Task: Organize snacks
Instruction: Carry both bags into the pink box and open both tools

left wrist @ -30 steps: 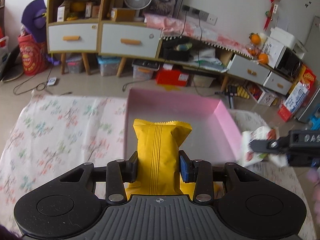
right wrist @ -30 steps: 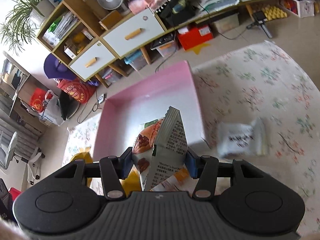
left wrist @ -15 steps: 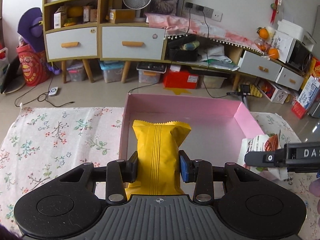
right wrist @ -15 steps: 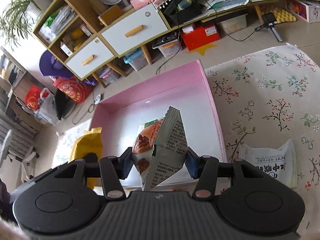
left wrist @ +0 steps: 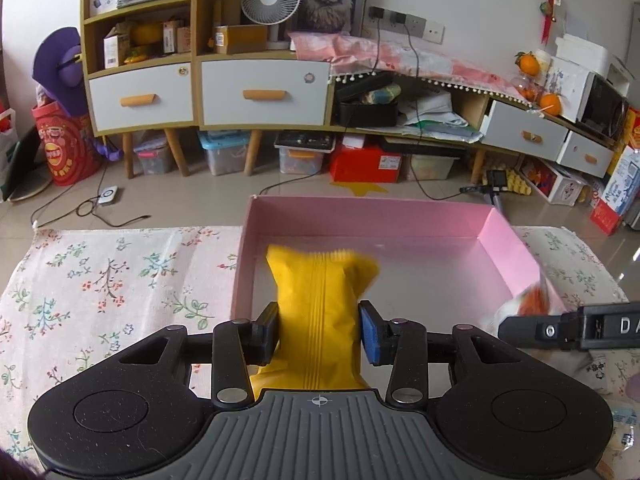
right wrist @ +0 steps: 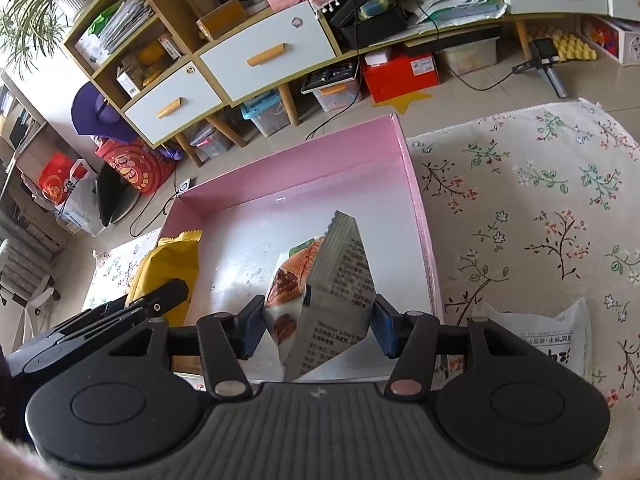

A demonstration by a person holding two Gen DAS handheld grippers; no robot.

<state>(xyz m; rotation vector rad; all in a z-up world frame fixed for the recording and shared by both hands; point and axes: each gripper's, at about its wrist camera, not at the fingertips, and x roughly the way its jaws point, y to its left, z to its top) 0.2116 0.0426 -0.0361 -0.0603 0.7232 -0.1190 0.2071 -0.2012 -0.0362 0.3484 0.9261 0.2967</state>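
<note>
My left gripper [left wrist: 319, 334] is shut on a yellow snack packet [left wrist: 318, 304] and holds it over the near left corner of the pink box [left wrist: 372, 210]. The packet also shows in the right wrist view [right wrist: 168, 268]. My right gripper [right wrist: 319, 330] is shut on a white and orange snack packet [right wrist: 324, 292] and holds it above the near right part of the pink box [right wrist: 418, 200]. That packet shows blurred at the right edge of the left wrist view [left wrist: 528, 302].
A white snack packet [right wrist: 548, 336] lies on the flowered cloth [right wrist: 540, 200] to the right of the box. Cabinets with drawers [left wrist: 260, 92], storage bins and cables stand on the floor beyond the cloth.
Both grippers have moved forward over the pink box with their packets. The yellow packet now hangs over the box's left corner and the white and orange packet over its right side.
</note>
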